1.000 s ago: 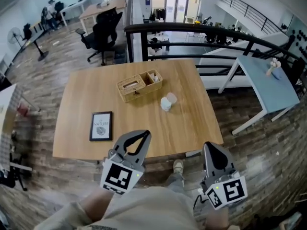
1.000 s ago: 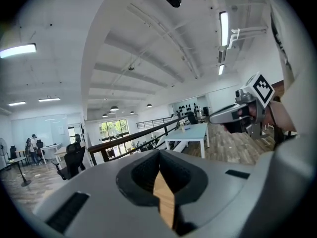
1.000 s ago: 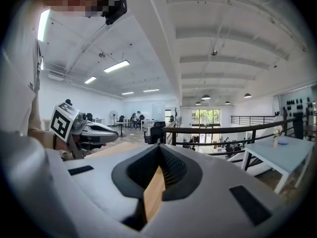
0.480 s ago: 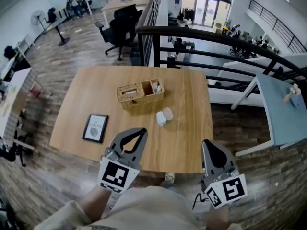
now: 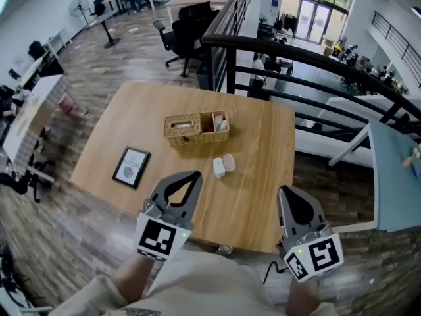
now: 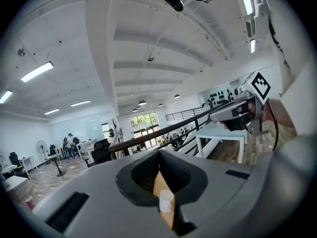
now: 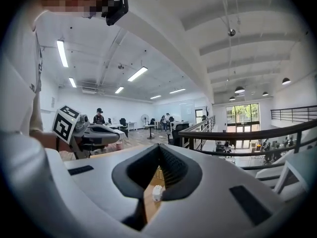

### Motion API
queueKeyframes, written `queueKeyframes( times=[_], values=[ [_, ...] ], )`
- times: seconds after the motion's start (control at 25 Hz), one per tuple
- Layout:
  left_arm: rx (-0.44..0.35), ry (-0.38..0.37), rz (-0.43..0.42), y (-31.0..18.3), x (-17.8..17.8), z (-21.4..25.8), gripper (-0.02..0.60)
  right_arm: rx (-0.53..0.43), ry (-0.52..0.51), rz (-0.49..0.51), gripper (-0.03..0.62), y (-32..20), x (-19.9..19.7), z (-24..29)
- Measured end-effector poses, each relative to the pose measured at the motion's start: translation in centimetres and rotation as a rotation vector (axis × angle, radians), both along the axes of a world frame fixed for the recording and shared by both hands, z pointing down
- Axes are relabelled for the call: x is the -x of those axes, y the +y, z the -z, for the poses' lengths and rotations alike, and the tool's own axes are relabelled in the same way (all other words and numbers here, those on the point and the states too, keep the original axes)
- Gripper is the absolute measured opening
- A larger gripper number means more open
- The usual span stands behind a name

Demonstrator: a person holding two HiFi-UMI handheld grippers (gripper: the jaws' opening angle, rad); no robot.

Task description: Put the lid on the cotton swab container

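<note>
Wooden desk (image 5: 263, 176) has drawn nearer. We find left tongs (image 5: 195, 175) and right tongs (image 5: 284, 189) pressed together and empty, near its front edge. Cotton swab container (image 5: 219, 168) and lid (image 5: 229, 162) sit mid-desk, uncapped.

In the head view we cannot tell which of the two small white pieces (image 5: 219, 168) on the table (image 5: 256, 176) is the cotton swab container and which is its lid. The print in the picture frame (image 5: 131, 167) is too small to read, and the contents of the wicker basket (image 5: 191, 135) are unclear too.
</note>
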State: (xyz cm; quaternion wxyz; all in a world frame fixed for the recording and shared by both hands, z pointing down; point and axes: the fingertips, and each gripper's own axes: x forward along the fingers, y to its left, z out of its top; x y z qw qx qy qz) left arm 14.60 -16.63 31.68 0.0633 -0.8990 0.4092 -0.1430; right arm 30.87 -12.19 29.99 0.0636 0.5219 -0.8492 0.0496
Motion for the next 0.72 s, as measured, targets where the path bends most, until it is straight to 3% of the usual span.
queueKeyframes(
  times=[0.48,0.72],
  values=[
    [-0.014,0.003,0.062,-2.1,1.6,0.9,0.021,0.017,0.002,0.027,0.026,-3.6,0.8,-1.2],
    [0.015,0.008,0.051,-3.4,2.6,-0.1,0.021,0.026,-0.011,0.005,0.026,-5.0,1.7,-1.8]
  ],
)
